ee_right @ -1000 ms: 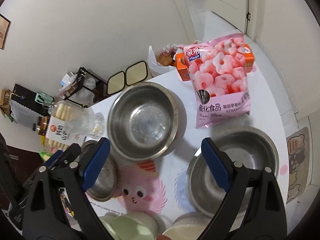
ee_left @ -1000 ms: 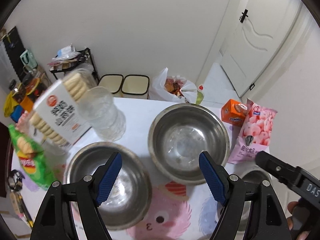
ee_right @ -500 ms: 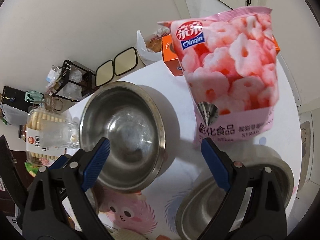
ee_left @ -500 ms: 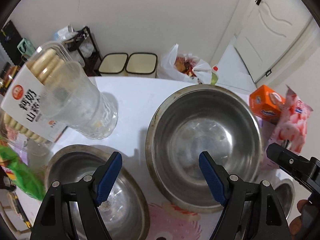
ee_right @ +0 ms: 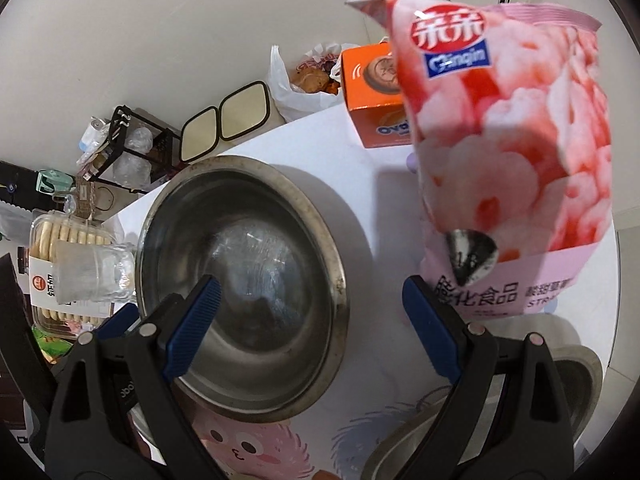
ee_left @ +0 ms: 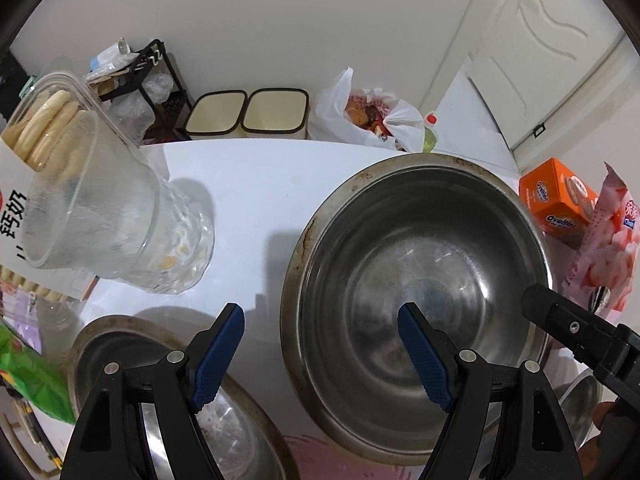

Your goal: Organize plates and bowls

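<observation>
Both tongs, left tongs (ee_left: 320, 350) and right tongs (ee_right: 310, 322), gape empty over a steel bowl (ee_left: 420, 280); neighbouring bowls are cut off by the frame edges.

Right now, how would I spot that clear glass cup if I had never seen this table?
Start at the big steel bowl mid-table. Look to its left, in front of the biscuit pack: the glass cup is the only see-through thing there.
</observation>
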A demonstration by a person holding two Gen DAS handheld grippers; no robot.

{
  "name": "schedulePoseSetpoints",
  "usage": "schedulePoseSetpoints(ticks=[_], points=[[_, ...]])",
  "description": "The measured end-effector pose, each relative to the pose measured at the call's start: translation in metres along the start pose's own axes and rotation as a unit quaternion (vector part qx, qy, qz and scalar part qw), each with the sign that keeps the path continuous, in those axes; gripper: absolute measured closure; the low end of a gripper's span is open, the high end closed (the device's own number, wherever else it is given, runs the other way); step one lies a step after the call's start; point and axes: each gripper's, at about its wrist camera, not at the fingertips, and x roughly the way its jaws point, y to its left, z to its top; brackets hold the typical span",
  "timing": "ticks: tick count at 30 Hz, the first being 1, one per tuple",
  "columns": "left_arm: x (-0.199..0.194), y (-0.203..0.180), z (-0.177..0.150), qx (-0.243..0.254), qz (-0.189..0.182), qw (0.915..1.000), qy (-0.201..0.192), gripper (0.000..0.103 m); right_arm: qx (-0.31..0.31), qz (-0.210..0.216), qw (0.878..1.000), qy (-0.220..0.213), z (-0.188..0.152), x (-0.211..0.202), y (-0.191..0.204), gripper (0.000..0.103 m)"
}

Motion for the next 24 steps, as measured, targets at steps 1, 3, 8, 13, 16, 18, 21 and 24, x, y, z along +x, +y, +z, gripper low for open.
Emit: schedulePoseSetpoints(ticks=[1,3,8,13,16,18,21,24], points=[[0.003,-0.001,0.001,0.001,0.001,1.0,0.002,0.022,0.001,-0.001,1.0,0.002,0.0,0.002,0.0,0.01],[0.007,-0.001,0.002,0.001,0.001,1.0,0.006,0.022,0.004,0.002,1.0,0.005,0.001,0.005,0.0,0.01],[0.019,-0.002,0.005,-0.003,-0.001,0.9998,0.018,0.022,0.002,-0.002,1.0,0.01,0.003,0.016,0.006,0.01],[0.026,-0.007,0.006,0.003,0.004,0.9998,0.021,0.022,-0.004,-0.007,1.0,0.012,0.004,0.021,0.008,0.012],[0.028,-0.01,0.006,0.008,0.012,0.9995,0.027,0.023,-0.012,-0.015,1.0,0.017,0.005,0.023,0.009,0.032],[0.03,-0.011,0.006,0.01,0.026,0.9992,0.03,0.037,-0.018,-0.03,0.999,0.027,0.004,0.027,0.009,0.047],[0.036,-0.012,0.004,0.004,0.026,0.9985,0.048,0.06,-0.02,-0.039,0.998,0.036,0.001,0.03,0.009,0.065],[0.034,-0.011,0.002,0.004,0.032,0.9986,0.042,0.063,-0.026,-0.053,0.998,0.033,-0.001,0.029,0.009,0.072]])
